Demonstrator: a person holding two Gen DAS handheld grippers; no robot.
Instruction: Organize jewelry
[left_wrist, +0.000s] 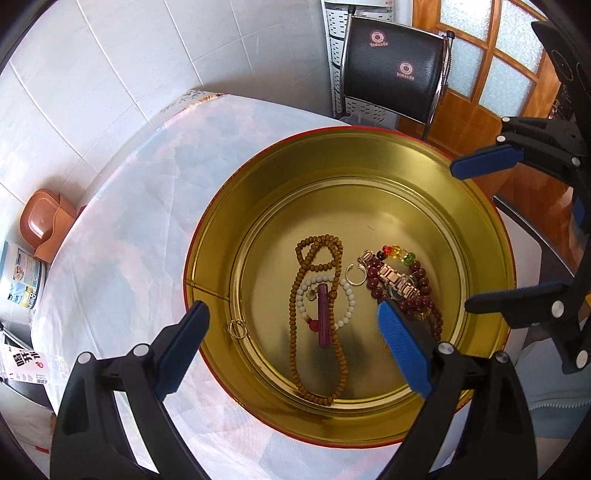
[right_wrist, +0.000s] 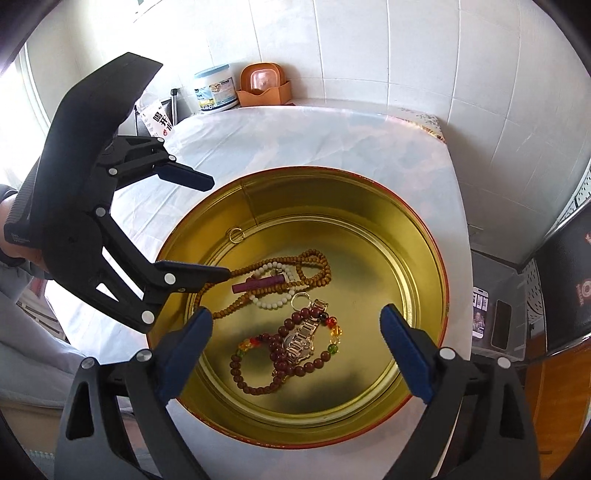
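A round gold tin (left_wrist: 480, 206) (right_wrist: 424, 251) with a red outer rim stands on the white table. Inside lie a long brown bead necklace (left_wrist: 295, 354) (right_wrist: 314, 266), a white bead bracelet (left_wrist: 349, 299) (right_wrist: 271, 303), a purple stick (left_wrist: 323, 314) (right_wrist: 258, 284), a silver ring (left_wrist: 352, 273) (right_wrist: 300, 298), a thin gold ring (left_wrist: 237, 328) (right_wrist: 235, 234), dark red beads (left_wrist: 421, 280) (right_wrist: 275, 350), coloured glass beads (left_wrist: 399, 253) (right_wrist: 334, 332) and a rose-gold watch (left_wrist: 391, 277) (right_wrist: 301, 338). My left gripper (left_wrist: 293, 321) (right_wrist: 218, 227) is open above the tin's near side. My right gripper (right_wrist: 295, 328) (left_wrist: 460, 234) is open over the watch.
The white tablecloth (left_wrist: 140, 206) (right_wrist: 314, 140) covers a small table against tiled walls. An orange lidded box (left_wrist: 44, 221) (right_wrist: 264, 86) and a white canister (left_wrist: 22, 273) (right_wrist: 214, 90) stand at the table's wall edge. A black chair (left_wrist: 395, 70) and a wooden door (left_wrist: 491, 74) are beyond.
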